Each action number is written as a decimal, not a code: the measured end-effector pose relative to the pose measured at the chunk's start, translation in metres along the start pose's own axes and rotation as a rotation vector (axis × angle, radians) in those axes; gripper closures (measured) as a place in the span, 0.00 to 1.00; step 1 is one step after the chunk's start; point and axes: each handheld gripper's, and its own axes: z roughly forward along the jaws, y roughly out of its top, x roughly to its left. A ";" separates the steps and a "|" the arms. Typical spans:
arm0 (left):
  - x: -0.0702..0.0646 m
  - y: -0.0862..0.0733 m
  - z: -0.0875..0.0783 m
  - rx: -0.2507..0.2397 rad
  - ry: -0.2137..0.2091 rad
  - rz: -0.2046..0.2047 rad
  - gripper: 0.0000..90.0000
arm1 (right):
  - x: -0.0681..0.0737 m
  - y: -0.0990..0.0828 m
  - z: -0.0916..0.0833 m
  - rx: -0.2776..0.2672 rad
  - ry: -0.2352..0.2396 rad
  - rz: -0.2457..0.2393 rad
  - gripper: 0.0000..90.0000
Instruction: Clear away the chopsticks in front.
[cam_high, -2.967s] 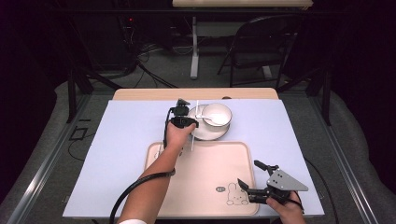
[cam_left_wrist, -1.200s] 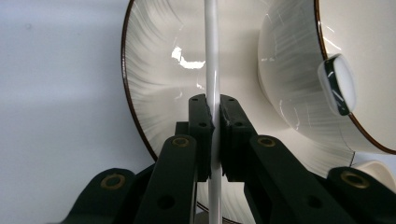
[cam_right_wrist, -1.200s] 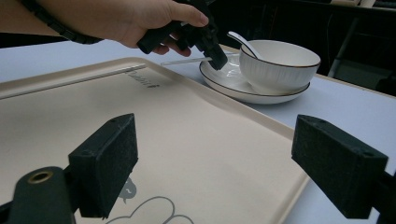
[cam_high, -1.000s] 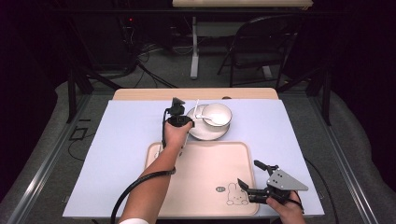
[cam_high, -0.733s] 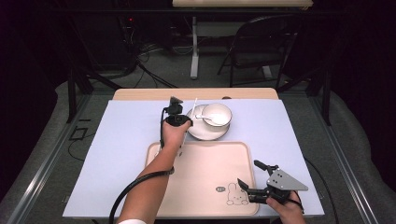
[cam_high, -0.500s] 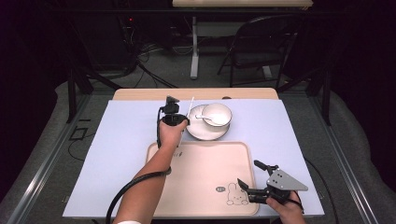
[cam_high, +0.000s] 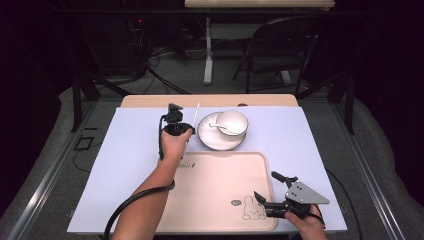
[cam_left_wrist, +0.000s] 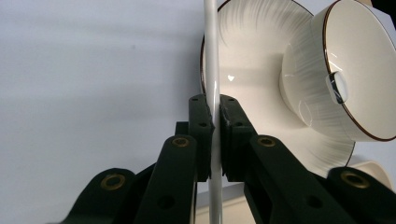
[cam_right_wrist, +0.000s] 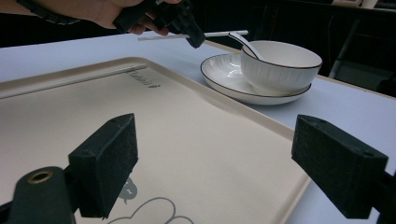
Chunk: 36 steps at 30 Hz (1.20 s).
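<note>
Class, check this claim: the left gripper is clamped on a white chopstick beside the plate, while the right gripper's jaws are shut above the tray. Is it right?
Not quite. The right gripper is open, as the right gripper view shows, its jaws wide apart above the tray. The left gripper does clamp the white chopstick beside the plate.

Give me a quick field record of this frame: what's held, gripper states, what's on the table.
left gripper: shut on the white stick, raised above the mat beside the plate
right gripper: open, nothing between the jaws, over the tray's near right corner
plate: on the mat beyond the tray, bearing the bowl
bowl: upright on the plate, spoon resting in it
tray: beige, bare, rabbit drawing near the right gripper
mat: pale blue, covers the tabletop
</note>
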 end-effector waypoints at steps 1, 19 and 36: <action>0.002 -0.001 -0.003 0.002 0.000 0.000 0.94 | 0.000 0.000 0.000 -0.001 0.001 -0.002 0.16; 0.014 -0.009 -0.030 -0.014 -0.011 0.003 0.94 | 0.001 0.000 0.002 0.003 0.008 0.000 0.16; 0.024 -0.027 -0.052 -0.005 -0.021 0.025 0.94 | 0.000 0.000 0.001 0.002 0.004 -0.003 0.16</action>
